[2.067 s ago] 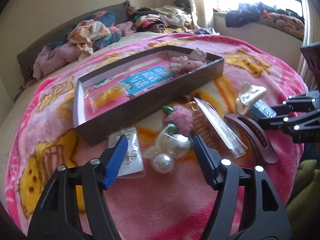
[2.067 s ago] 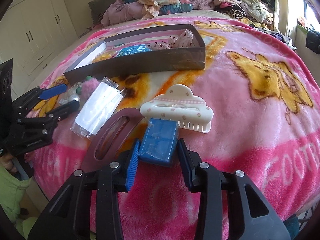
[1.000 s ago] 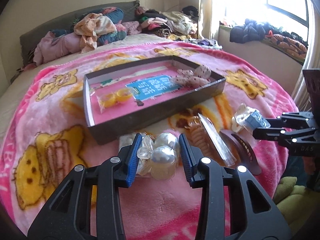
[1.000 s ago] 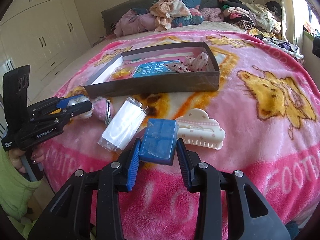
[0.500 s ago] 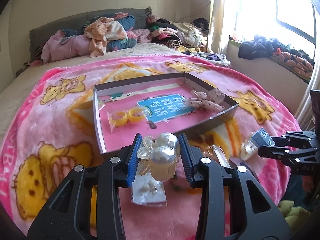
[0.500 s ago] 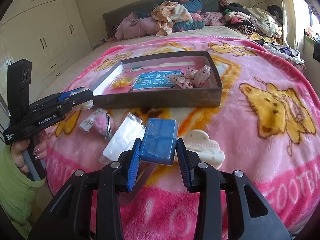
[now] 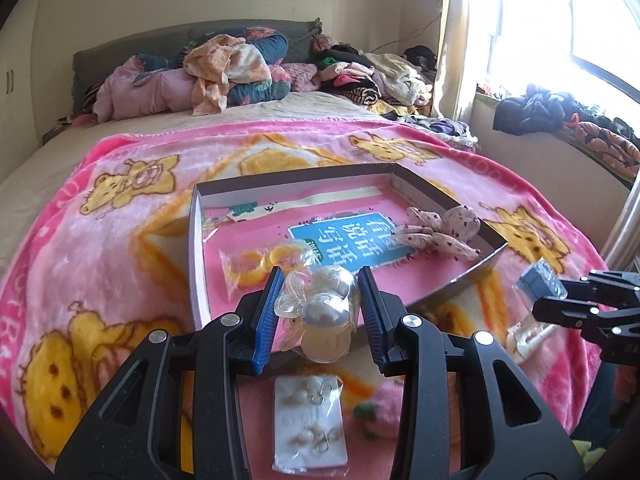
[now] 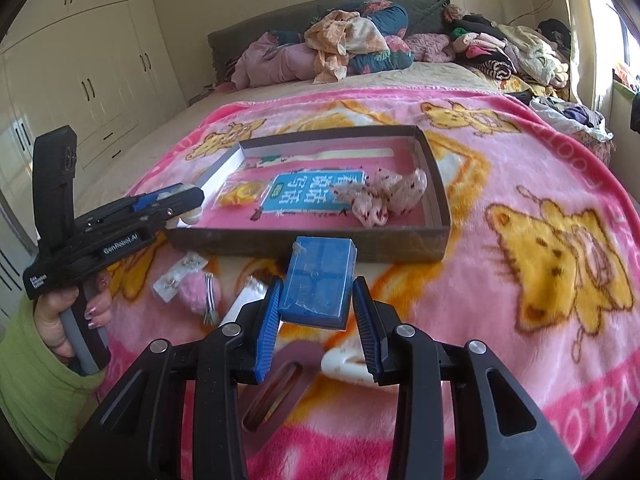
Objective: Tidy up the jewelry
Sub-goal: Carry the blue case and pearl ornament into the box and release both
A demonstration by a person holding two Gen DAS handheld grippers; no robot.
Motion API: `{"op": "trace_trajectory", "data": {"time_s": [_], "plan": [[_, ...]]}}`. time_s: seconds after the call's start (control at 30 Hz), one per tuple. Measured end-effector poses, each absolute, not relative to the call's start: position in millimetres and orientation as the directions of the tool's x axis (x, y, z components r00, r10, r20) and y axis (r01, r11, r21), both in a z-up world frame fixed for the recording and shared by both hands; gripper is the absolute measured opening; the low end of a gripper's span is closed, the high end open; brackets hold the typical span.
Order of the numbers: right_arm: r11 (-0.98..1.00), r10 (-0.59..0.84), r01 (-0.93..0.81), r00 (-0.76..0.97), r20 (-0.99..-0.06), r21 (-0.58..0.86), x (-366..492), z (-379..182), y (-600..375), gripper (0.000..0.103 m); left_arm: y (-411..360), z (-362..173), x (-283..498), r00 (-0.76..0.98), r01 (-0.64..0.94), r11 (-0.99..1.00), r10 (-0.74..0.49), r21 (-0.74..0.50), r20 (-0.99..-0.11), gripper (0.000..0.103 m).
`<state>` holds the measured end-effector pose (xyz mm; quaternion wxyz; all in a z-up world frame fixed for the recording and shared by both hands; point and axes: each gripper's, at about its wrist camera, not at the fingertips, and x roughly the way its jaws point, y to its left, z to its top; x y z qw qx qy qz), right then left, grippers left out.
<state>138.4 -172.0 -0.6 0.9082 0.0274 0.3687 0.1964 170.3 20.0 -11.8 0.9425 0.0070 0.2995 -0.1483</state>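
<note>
Hovering over the near-left corner of the shallow box (image 7: 452,280), the left gripper (image 7: 319,303) is clamped on a pearl hair ornament (image 7: 320,312). The right gripper (image 8: 316,308) pinches a small blue case (image 8: 318,282) just off the box's near wall, above the pink blanket (image 8: 520,184). An earring card (image 7: 310,424) lies on the blanket beneath the left gripper.

Bed with pink bear blanket (image 8: 520,184); brown tray (image 8: 312,242) sat mid-blanket, earring card (image 7: 310,424), pink pompom (image 8: 198,292), hair clips (image 8: 344,360) lay toward foot edge.
</note>
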Motion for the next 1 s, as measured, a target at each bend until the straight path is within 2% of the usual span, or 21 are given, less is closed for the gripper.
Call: {"op": "trace_trajectory", "data": {"time_s": [1.0], "plan": [[0.949, 0.311, -0.262, 0.681, -0.663, 0.175, 214.2, -0.8, -187.8, 0.034, 5.7, -39.4, 210.5, 0.735, 0.260, 0.958, -0.277, -0.121, -0.618, 0.030]]}}
